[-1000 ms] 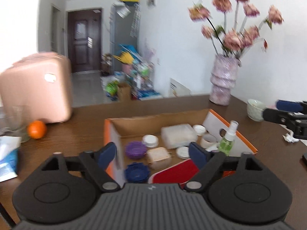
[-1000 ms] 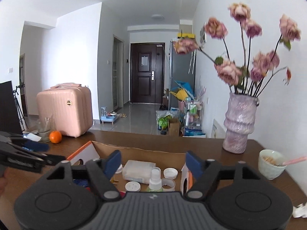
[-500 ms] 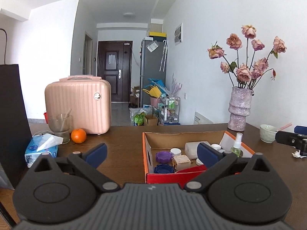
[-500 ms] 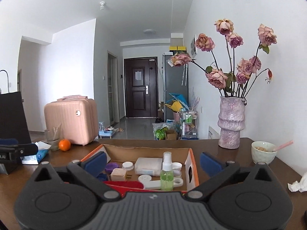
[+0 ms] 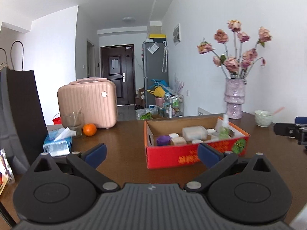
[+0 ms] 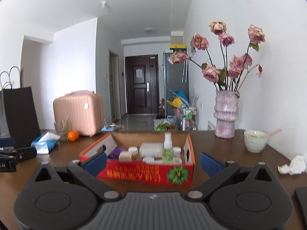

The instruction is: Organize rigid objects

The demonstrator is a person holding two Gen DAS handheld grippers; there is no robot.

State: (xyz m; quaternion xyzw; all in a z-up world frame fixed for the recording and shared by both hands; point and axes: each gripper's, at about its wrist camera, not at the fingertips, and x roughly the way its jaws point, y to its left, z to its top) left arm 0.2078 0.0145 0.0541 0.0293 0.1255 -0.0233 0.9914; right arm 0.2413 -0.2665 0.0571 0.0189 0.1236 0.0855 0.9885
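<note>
Near wall of the red box [image 6: 145,170] hides the lower parts of its contents; the spray bottle [image 6: 167,149] shows only above it. Small white jars [image 6: 133,149] behind the right claw's [image 6: 152,162] left fingertip [image 6: 96,163]: labels too small to read. Black bag [image 5: 21,113] left of the left claw [image 5: 151,153]: cut by the picture's edge. The box's printed lettering is blurred.

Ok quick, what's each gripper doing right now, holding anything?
Left gripper: open, holding nothing.
Right gripper: open, holding nothing.
</note>
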